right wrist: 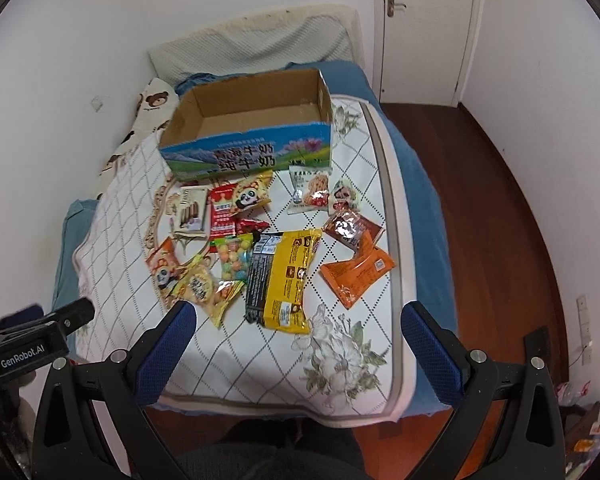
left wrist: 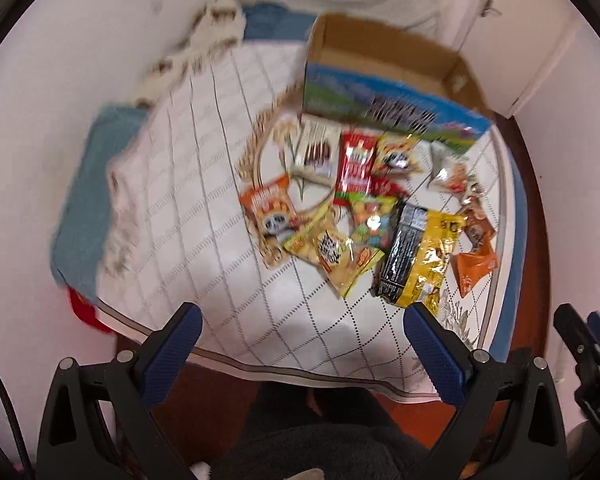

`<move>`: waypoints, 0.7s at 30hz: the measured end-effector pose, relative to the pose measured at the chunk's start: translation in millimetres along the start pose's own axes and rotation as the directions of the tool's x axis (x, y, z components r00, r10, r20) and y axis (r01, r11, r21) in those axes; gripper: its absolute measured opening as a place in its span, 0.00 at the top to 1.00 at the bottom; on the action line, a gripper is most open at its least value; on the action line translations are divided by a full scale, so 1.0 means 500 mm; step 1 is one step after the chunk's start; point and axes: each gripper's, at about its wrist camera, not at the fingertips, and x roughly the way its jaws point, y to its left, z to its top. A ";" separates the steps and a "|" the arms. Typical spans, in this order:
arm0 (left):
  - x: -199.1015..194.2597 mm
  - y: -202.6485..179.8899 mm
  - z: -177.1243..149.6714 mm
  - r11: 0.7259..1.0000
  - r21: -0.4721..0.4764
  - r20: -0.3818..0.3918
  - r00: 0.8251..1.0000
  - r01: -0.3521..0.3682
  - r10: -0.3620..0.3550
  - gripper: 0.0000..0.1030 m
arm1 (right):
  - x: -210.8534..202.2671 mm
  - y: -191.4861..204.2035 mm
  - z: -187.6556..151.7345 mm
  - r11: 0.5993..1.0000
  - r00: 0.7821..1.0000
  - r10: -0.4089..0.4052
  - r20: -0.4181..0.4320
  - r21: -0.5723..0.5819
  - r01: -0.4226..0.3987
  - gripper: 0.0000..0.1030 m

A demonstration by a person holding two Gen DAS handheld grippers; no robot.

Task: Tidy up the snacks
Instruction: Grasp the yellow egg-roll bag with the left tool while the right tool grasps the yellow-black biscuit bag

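An open cardboard box (right wrist: pixel 256 118) with a blue printed front stands empty at the far side of the bed; it also shows in the left wrist view (left wrist: pixel 384 80). Several snack packets lie in front of it: a yellow and black bag (right wrist: pixel 286 280) (left wrist: pixel 416 252), an orange packet (right wrist: pixel 358 270), a red packet (right wrist: pixel 222 214), two panda packets (right wrist: pixel 250 198) (right wrist: pixel 164 268). My left gripper (left wrist: pixel 302 316) is open and empty above the bed's near edge. My right gripper (right wrist: pixel 298 314) is open and empty, short of the yellow bag.
The snacks lie on a white quilted cover (right wrist: pixel 236 344) with a flower print over a blue sheet (right wrist: pixel 420 200). A pillow (right wrist: pixel 260 40) leans on the back wall. A door (right wrist: pixel 424 28) and dark wood floor (right wrist: pixel 496 216) are on the right.
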 end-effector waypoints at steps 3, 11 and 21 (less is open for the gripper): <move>0.114 0.025 0.029 0.993 -0.107 -0.124 0.991 0.042 -0.055 0.00 | 0.100 0.009 0.011 1.000 0.999 -0.008 -0.041 0.015 0.009 0.00; 0.380 0.060 0.060 0.895 -0.429 -0.336 0.898 0.124 -0.285 0.09 | 0.380 0.035 0.010 0.999 0.979 -0.038 -0.203 0.029 0.045 0.00; 0.518 0.028 0.087 0.864 -0.487 -0.354 0.875 0.128 -0.330 0.37 | 0.508 0.034 0.004 0.992 0.960 0.008 -0.279 0.122 0.027 0.00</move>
